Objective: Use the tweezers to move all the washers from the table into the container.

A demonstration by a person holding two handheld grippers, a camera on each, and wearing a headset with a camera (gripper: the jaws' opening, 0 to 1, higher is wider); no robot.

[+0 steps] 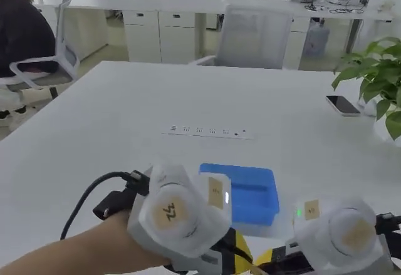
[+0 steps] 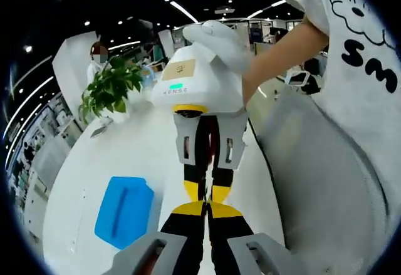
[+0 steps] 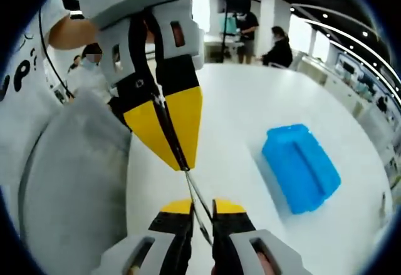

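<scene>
Left gripper: my left gripper [image 2: 206, 211] rises from the bottom centre of its own view. Its yellow-tipped fingers are pressed together, pinching one end of the tweezers [image 3: 195, 195].
Right gripper: my right gripper [image 3: 202, 209], at the bottom centre of its own view, faces the left one tip to tip. A narrow gap shows between its fingers, and the legs of the tweezers run into it. I cannot tell whether the fingers press on them.
Tweezers: thin metal, held in the air between the two sets of tips, above the white table [image 1: 125, 118].
Container: the blue container [image 1: 241, 173] rests on the table at the lower centre of the head view, just beyond both grippers.
Washers: too small or hidden to make out, whether on the table or in the container.
Progress: I judge that I am sorting out my hold on the tweezers, not picking. How many washers are already moved I cannot tell, so the lifting and dropping may all lie ahead.
</scene>
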